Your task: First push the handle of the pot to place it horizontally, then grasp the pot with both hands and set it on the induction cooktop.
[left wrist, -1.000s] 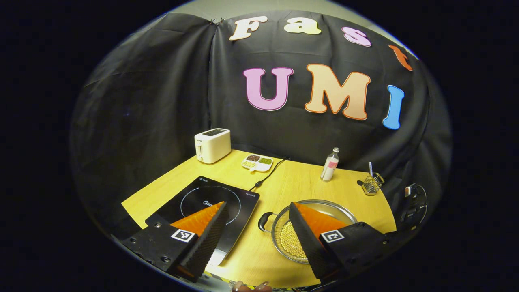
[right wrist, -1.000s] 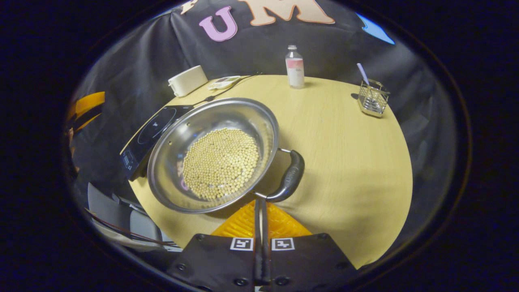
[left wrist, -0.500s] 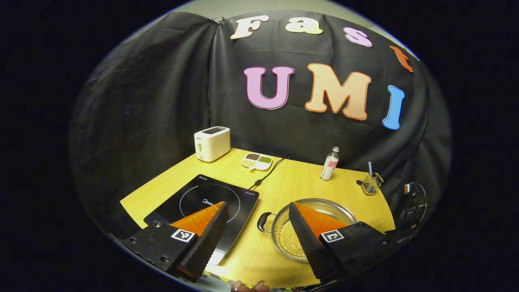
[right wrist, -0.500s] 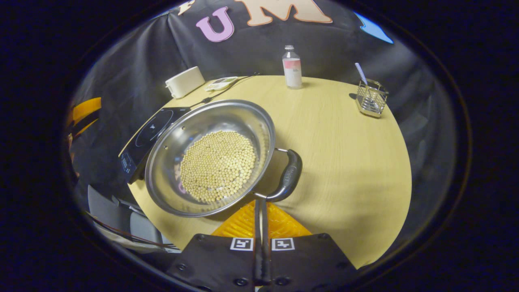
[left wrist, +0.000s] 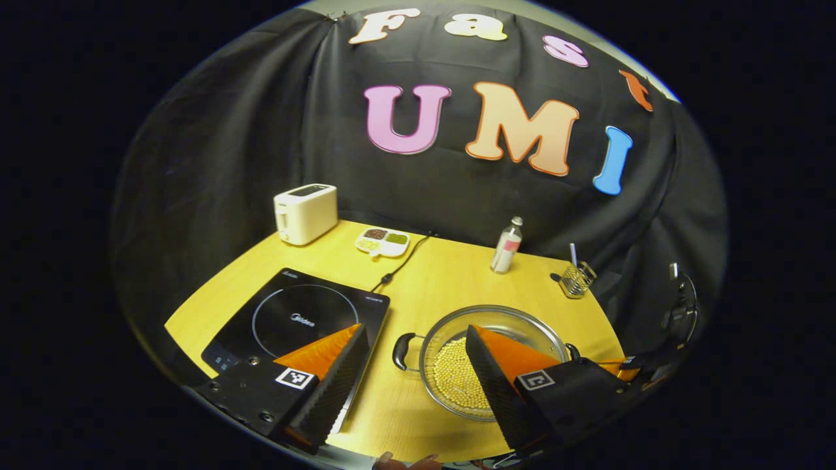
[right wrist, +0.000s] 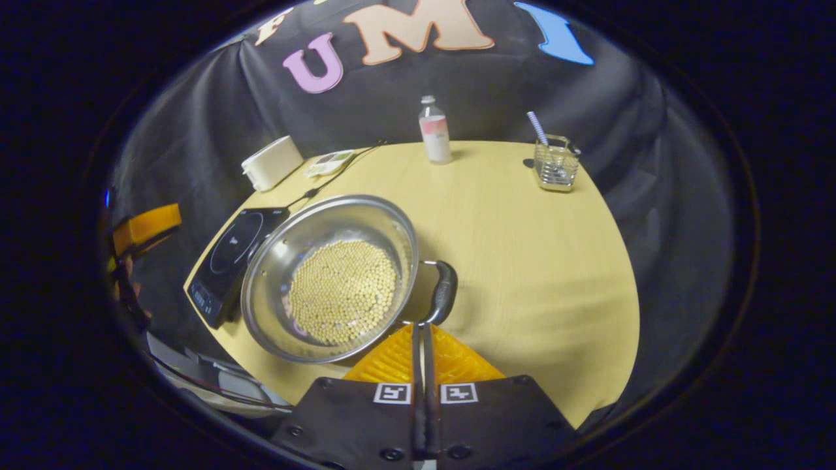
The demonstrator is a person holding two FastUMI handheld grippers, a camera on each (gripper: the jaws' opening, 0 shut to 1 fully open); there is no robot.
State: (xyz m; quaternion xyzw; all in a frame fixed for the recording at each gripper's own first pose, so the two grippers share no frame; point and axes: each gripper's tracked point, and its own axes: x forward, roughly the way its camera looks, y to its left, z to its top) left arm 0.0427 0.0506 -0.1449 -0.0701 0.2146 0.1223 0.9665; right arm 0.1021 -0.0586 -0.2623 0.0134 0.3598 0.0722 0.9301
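Note:
A steel pot holding pale beans stands on the yellow table, just right of the black induction cooktop. My right gripper is shut and empty, its tips against the near end of the pot's black right handle. In the left gripper view the pot shows its left handle and right handle, with the cooktop to its left. My left gripper hangs open above the table's front, over the gap between cooktop and pot. The right gripper shows beside the right handle.
At the back stand a white toaster, a divided snack dish, a small bottle and a wire holder with a straw. The cooktop's cable runs to the back wall. The left gripper shows beyond the table's left edge.
The pot has turned, swinging its right handle nearer the front edge with the shut right gripper against it. Both cameras have drawn back; the right handle now shows in the left gripper view.

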